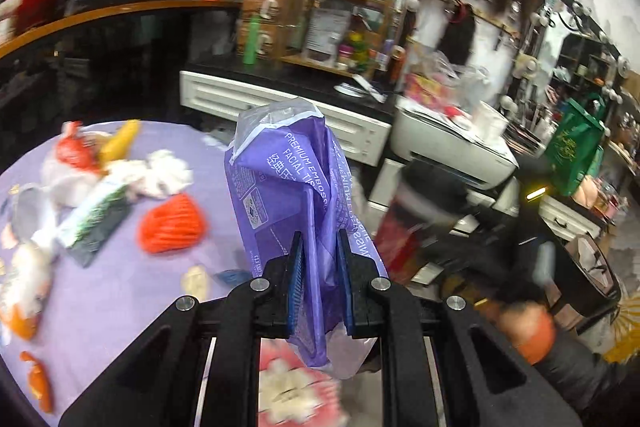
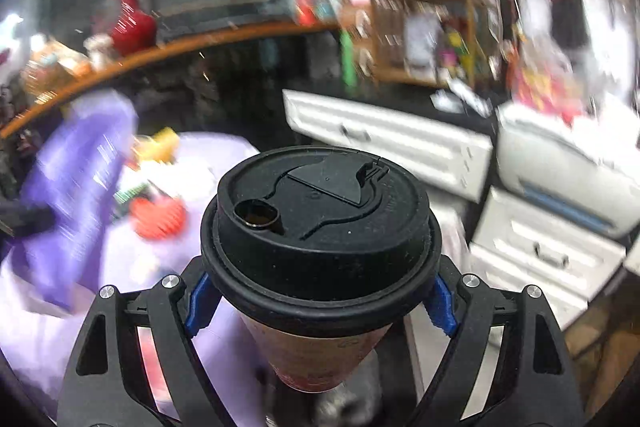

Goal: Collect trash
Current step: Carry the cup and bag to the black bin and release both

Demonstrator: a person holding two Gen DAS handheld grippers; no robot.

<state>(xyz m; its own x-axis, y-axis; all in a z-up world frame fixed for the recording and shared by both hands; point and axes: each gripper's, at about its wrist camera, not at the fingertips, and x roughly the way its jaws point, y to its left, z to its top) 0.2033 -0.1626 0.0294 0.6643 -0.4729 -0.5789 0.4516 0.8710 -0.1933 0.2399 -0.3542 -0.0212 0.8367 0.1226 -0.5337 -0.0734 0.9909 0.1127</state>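
My left gripper [image 1: 320,241] is shut on a purple facial-tissue wrapper [image 1: 280,179], which stands upright between the blue pads [image 1: 297,283] above the table edge. My right gripper [image 2: 320,301] is shut on a paper coffee cup [image 2: 316,351] with a black lid [image 2: 320,223], its blue pads [image 2: 199,303] pressing just under the lid's rim. On the lilac tablecloth [image 1: 120,287] lie a red foam net [image 1: 172,223], crumpled white tissue [image 1: 164,173], a yellow peel [image 1: 120,141], a green-and-white wrapper [image 1: 94,215] and orange peel [image 1: 38,379]. The right wrist view shows the purple wrapper [image 2: 76,187] blurred at left.
A black bin [image 1: 592,267] with a liner stands on the floor at right. White drawers [image 1: 280,107] and a printer [image 1: 452,143] are behind the table, with crowded shelves [image 1: 332,27] above. A green bag [image 1: 572,147] hangs at far right.
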